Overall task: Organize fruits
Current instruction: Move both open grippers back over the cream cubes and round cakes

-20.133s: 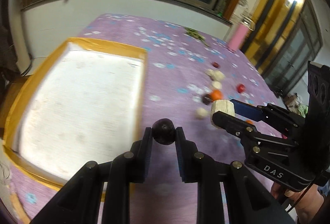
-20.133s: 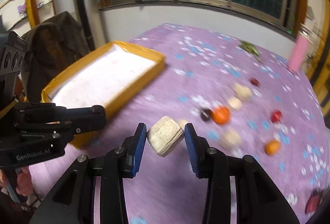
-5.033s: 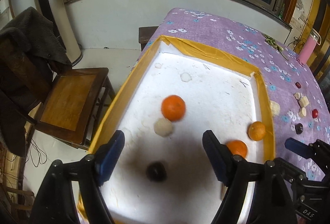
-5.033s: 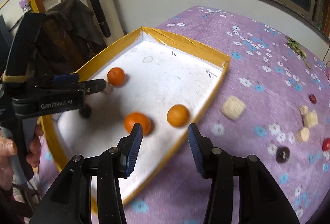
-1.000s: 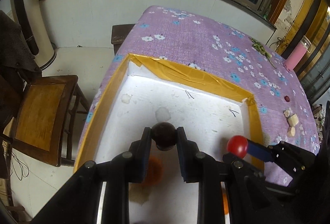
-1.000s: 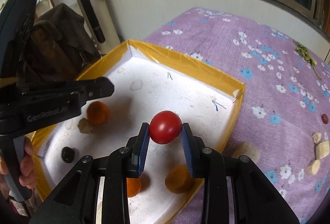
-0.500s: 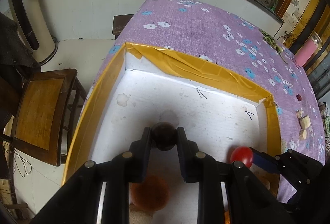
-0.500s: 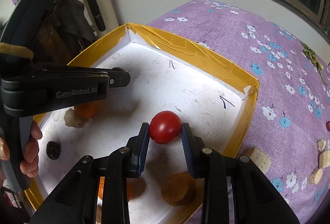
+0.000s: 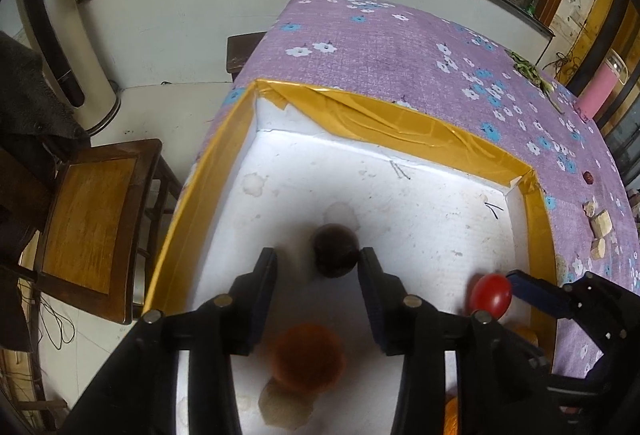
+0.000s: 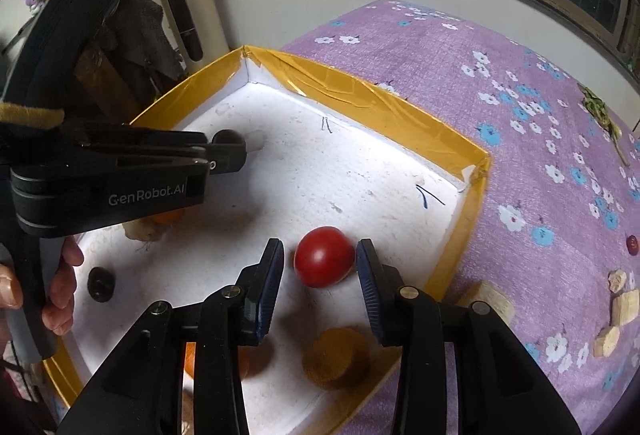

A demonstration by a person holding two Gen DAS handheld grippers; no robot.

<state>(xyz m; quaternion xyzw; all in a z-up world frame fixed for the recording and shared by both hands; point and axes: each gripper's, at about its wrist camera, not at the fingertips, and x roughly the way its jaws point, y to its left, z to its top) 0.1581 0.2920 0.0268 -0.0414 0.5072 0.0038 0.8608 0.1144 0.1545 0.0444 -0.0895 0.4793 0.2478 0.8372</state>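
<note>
Opening, the left gripper (image 9: 318, 265) frees a dark fruit (image 9: 335, 250); the right gripper (image 10: 319, 267), a red fruit (image 10: 324, 257).

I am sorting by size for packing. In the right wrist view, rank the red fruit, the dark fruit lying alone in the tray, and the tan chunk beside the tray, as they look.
1. red fruit, clearly largest.
2. tan chunk, partly hidden by the right gripper, so unsure.
3. dark fruit, smallest.
</note>
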